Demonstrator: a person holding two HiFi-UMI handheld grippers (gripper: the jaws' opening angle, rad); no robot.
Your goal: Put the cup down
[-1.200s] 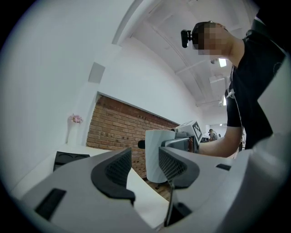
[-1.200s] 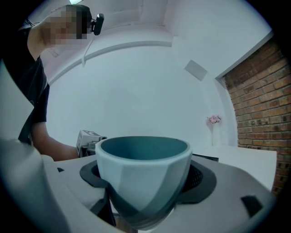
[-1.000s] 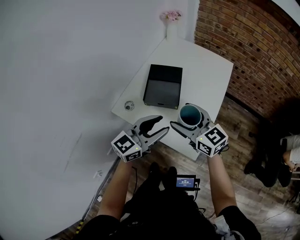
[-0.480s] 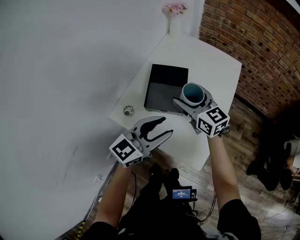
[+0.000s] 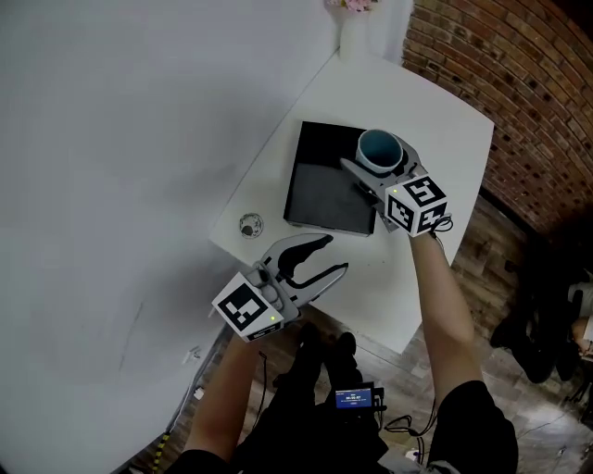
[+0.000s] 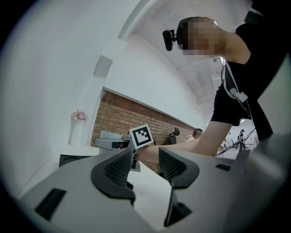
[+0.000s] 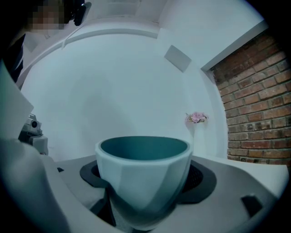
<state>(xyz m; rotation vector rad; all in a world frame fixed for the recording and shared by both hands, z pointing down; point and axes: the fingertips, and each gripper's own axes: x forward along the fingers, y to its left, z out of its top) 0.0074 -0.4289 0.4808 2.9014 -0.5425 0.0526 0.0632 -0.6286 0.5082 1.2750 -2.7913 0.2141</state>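
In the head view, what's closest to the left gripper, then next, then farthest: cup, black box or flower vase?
1. Black box, on the table just ahead of the left gripper.
2. Cup, in the right gripper, over the box's far corner.
3. Flower vase, at the table's far edge.

Indoor workroom, office or recording studio rather than home. Bare white wall (image 5: pixel 139 139), exposed red brick wall (image 5: pixel 500 83), wood plank floor (image 5: pixel 491 268). Plain white table (image 5: pixel 435 120) in corner, small vase of pink flowers (image 7: pixel 196 119) at back (against wall). Loose cables (image 5: pixel 408 426) on floor. Swivel chair (image 6: pixel 175 132) and seated person (image 6: pixel 198 133) farther off. Camera (image 6: pixel 169 38) worn on person's head hints at recording set-up.
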